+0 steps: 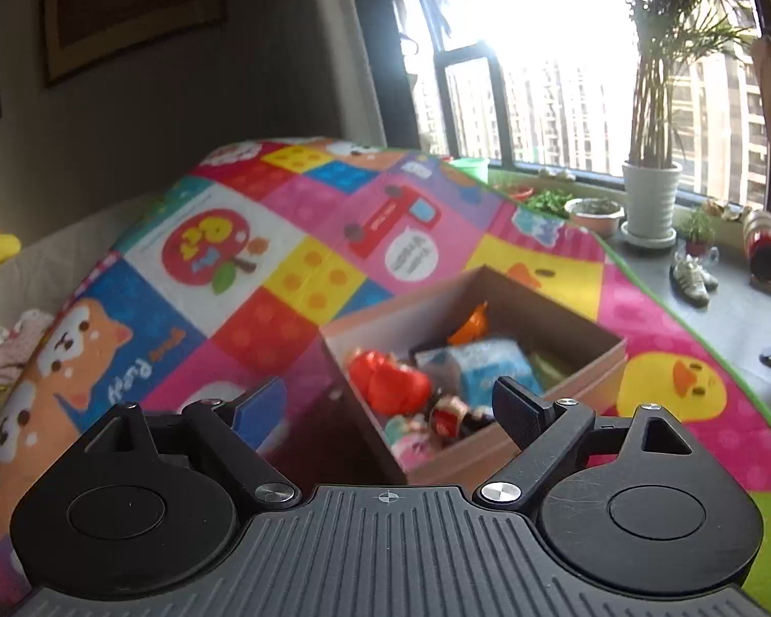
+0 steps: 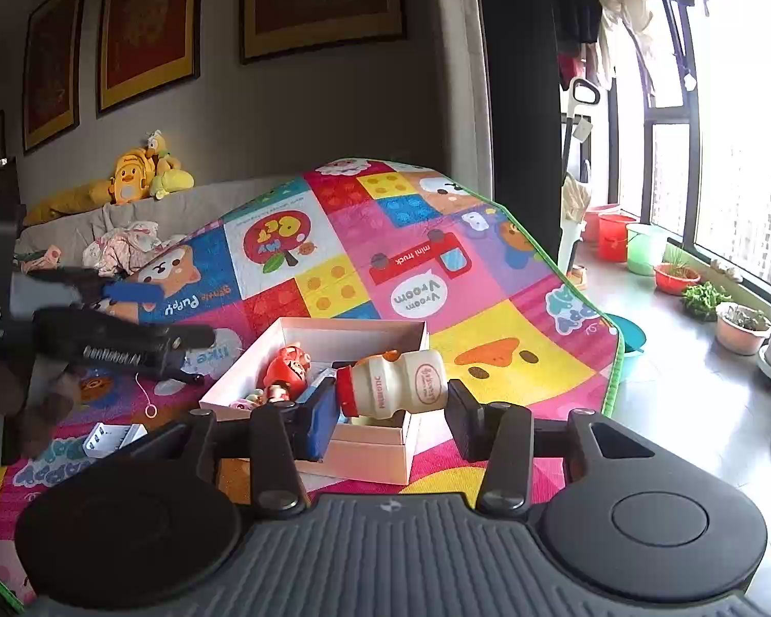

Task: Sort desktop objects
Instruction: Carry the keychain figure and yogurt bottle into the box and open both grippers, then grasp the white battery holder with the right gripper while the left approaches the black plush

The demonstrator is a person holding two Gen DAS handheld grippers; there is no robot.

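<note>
So the bottle (image 2: 393,384) is being held sideways between the pads of the right gripper (image 2: 391,414), red cap toward the blue pad, hanging right above the near side of the box (image 2: 303,328). Nothing is being blocked there. In the right wrist view the left gripper (image 2: 180,319) is poking in from the left, just beside the box's far-left corner. A small white tray (image 2: 112,438) is lying on the mat (image 2: 514,308) left of the box, apart from it.

In the left wrist view the left gripper (image 1: 385,406) is being held with its fingers spread wide and nothing between them, over the box (image 1: 581,365).

The box is being filled up with small stuff: a red toy (image 1: 385,378), a blue carton (image 1: 488,365), something orange (image 1: 470,326) at the back, plus a few tiny figures near the front that are too blurry to be made out.

Everything is sitting on a bright cartoon-patch mat that is rising up at the back against a sofa. Yellow plush toys (image 2: 133,175) are being kept on the sofa back, framed pictures (image 2: 149,25) are hanging on the grey wall, and potted plants (image 1: 647,195) and buckets (image 2: 617,236) are lined up along the sunny window.
</note>
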